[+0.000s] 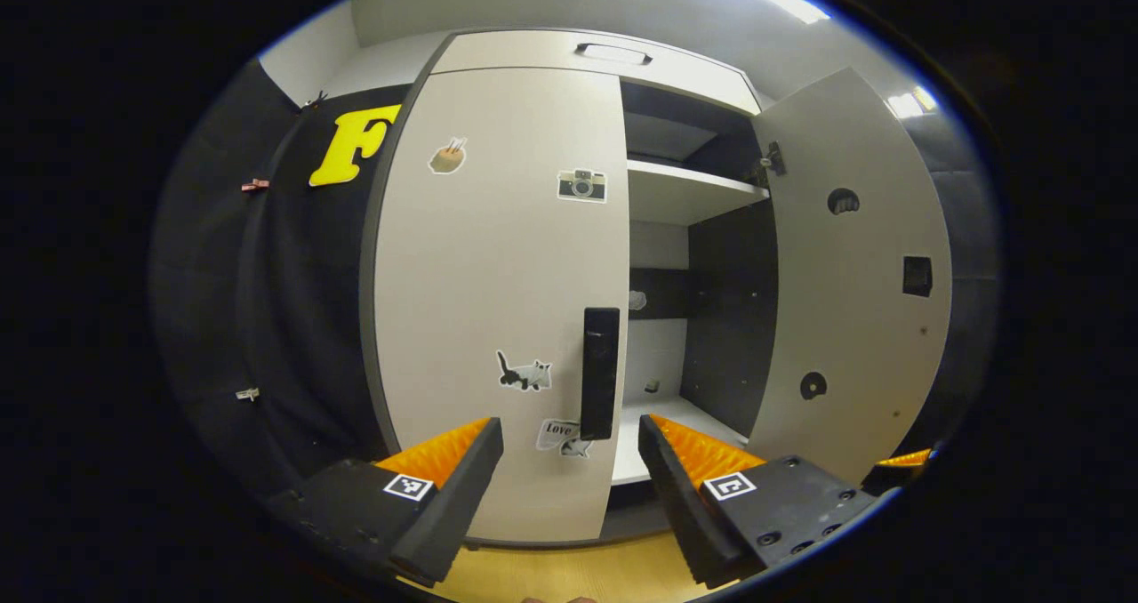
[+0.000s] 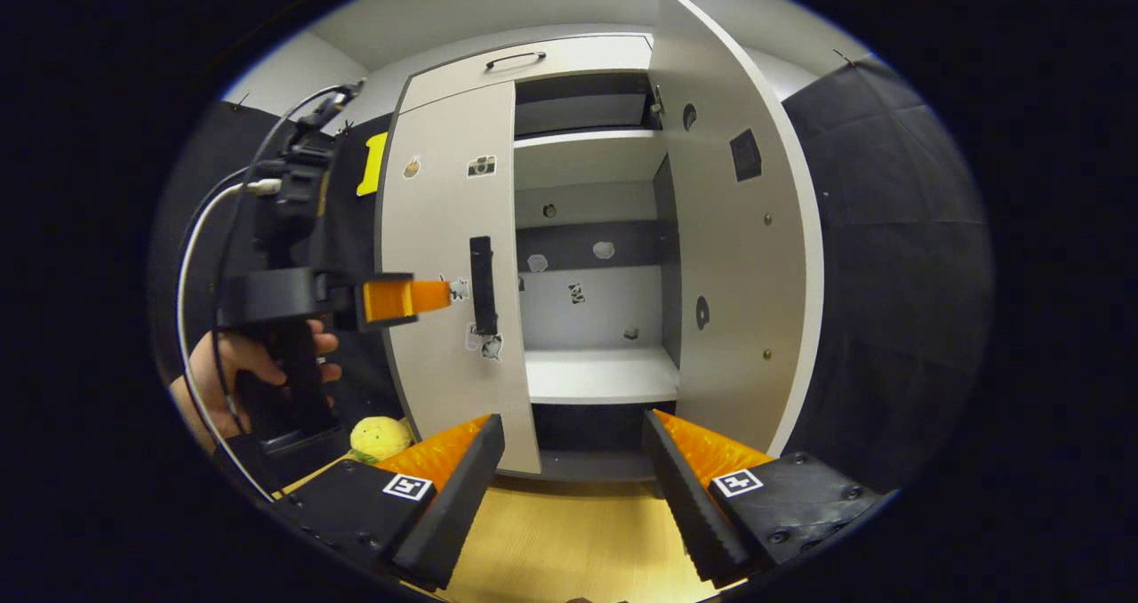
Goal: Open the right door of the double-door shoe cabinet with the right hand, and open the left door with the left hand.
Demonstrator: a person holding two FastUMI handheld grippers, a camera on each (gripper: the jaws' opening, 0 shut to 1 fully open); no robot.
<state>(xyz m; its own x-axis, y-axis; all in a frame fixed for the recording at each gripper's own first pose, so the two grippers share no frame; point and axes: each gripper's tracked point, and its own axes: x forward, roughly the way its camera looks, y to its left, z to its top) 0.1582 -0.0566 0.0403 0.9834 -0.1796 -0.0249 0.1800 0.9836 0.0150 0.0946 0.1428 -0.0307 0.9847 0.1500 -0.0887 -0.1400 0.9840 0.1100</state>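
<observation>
The shoe cabinet's left door [image 1: 498,256] is closed and carries several stickers and a black vertical handle [image 1: 600,372]. My left gripper [image 1: 569,434] is open, a short way in front of that handle and apart from it. The right door [image 1: 853,274] is swung wide open, showing shelves [image 1: 685,189] inside. In the right gripper view, the right door [image 2: 738,256] stands open beyond my open right gripper [image 2: 573,434], which holds nothing. The left gripper [image 2: 436,297], held by a hand [image 2: 240,363], points at the left door [image 2: 453,265] near its handle [image 2: 482,285].
A yellow plush toy [image 2: 378,436] lies low at the left of the cabinet. The wooden surface [image 2: 569,532] runs in front of the cabinet base. A drawer with a handle [image 1: 613,52] tops the cabinet. Black cloth walls [image 2: 889,229] flank both sides.
</observation>
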